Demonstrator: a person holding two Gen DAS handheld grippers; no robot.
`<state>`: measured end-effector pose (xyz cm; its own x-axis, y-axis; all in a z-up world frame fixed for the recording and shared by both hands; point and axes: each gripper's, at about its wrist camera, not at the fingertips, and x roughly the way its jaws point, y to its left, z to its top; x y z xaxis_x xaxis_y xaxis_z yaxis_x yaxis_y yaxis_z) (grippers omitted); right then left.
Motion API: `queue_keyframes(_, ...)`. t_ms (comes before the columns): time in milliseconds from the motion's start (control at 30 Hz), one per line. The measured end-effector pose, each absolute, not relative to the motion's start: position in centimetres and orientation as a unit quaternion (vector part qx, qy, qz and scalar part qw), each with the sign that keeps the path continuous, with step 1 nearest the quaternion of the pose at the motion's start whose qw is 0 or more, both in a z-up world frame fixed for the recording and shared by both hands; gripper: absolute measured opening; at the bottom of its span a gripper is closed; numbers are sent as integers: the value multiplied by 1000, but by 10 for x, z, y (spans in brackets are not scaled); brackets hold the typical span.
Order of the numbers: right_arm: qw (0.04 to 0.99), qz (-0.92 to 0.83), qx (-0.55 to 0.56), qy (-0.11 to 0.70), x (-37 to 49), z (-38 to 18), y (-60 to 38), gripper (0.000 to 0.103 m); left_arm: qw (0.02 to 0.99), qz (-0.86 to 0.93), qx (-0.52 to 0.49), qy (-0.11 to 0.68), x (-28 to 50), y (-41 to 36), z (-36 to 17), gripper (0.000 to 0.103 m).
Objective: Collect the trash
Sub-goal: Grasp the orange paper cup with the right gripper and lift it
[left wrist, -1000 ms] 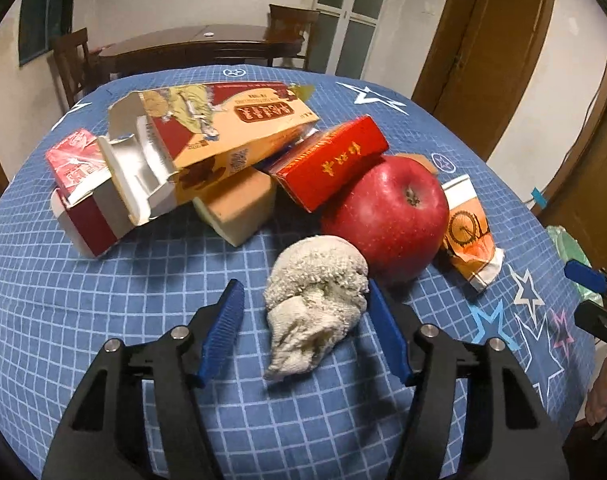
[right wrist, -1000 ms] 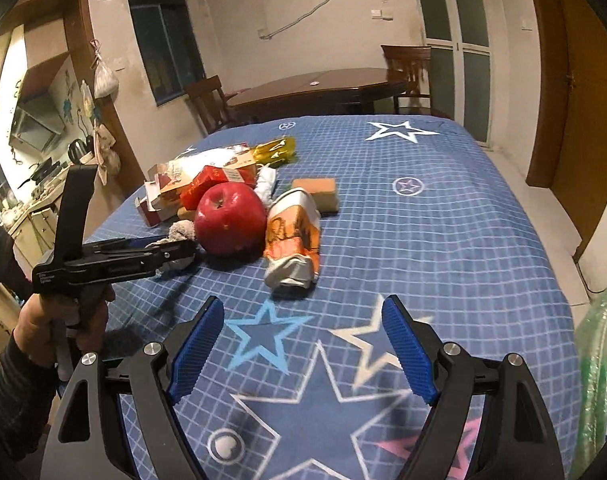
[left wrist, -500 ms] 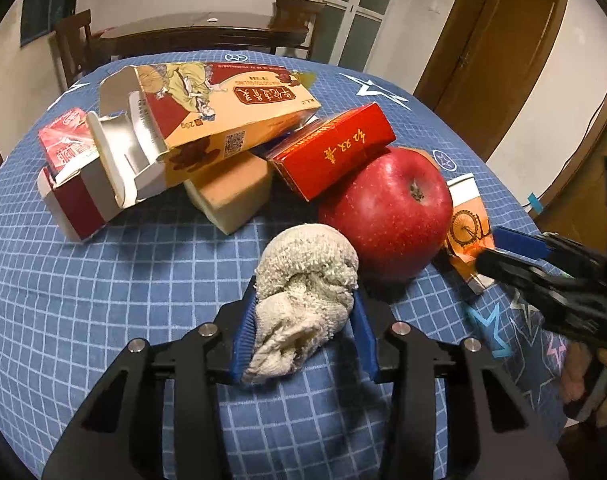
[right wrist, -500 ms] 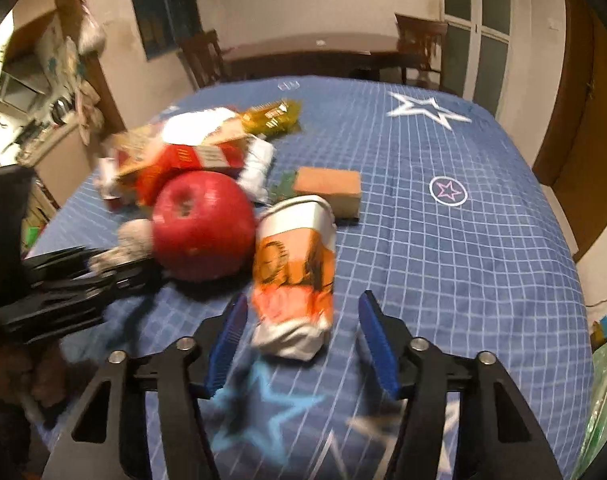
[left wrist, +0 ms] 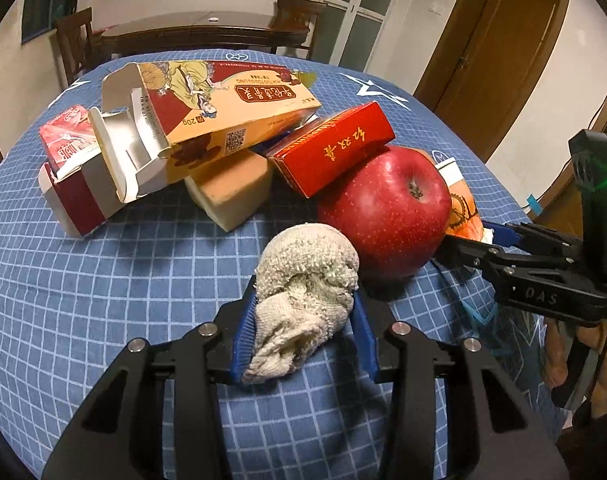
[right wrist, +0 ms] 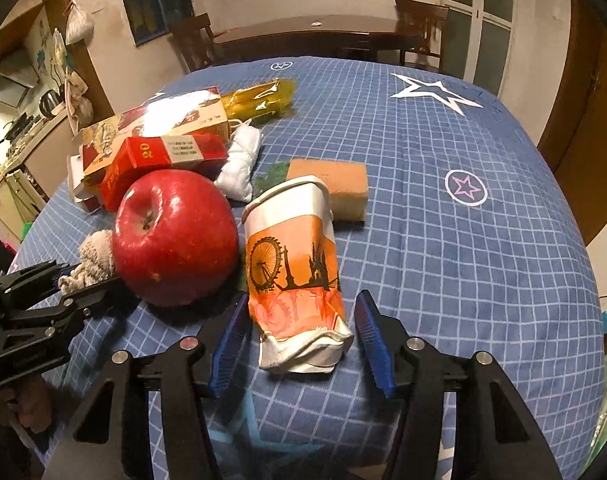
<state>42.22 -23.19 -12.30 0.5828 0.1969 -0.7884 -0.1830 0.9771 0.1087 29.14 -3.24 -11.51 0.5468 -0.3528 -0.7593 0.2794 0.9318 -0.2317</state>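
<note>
My left gripper [left wrist: 303, 300] is shut on a crumpled grey cloth [left wrist: 307, 272], both blue pads pressing its sides on the table beside a red apple [left wrist: 387, 208]. A crushed orange-and-white paper cup [right wrist: 291, 240] lies on its side between the jaws of my right gripper [right wrist: 301, 296]. Those jaws are opening, and a gap shows at the right pad. From the left wrist view the right gripper [left wrist: 491, 240] reaches in behind the apple. The right wrist view shows the left gripper [right wrist: 63, 280] holding the cloth [right wrist: 95, 252].
An open snack carton [left wrist: 223, 108], red box [left wrist: 335, 148], sponge [left wrist: 231, 188] and small red-white carton [left wrist: 71, 168] are piled behind. A yellow wrapper [right wrist: 259, 98], white wad [right wrist: 241, 164] and second sponge [right wrist: 331, 180] lie on the blue checked tablecloth [right wrist: 463, 240].
The left jaws closed onto the cloth and have held it since. The right gripper came forward over the table until the paper cup lay between its jaws, which narrowed around it.
</note>
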Motion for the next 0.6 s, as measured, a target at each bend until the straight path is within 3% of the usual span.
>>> queue_keyframes(67,890,107,3,443,422,-124,-231,58,879,-179,-41,441,290,-31,-115,40)
queue_keyframes(100,891,107,-1,440,421,-124,-229,47,879,-178,-42,441,291,-33,-115,40)
queue_keyframes(200,901,94,-11,422,411,-120,-226,44,880,-175,-47,440,291,-33,-114,40)
queue_keyframes(600,957,54,0,286,286,-79,-212,43,921,-167,-42,349,223,-24,-84,39)
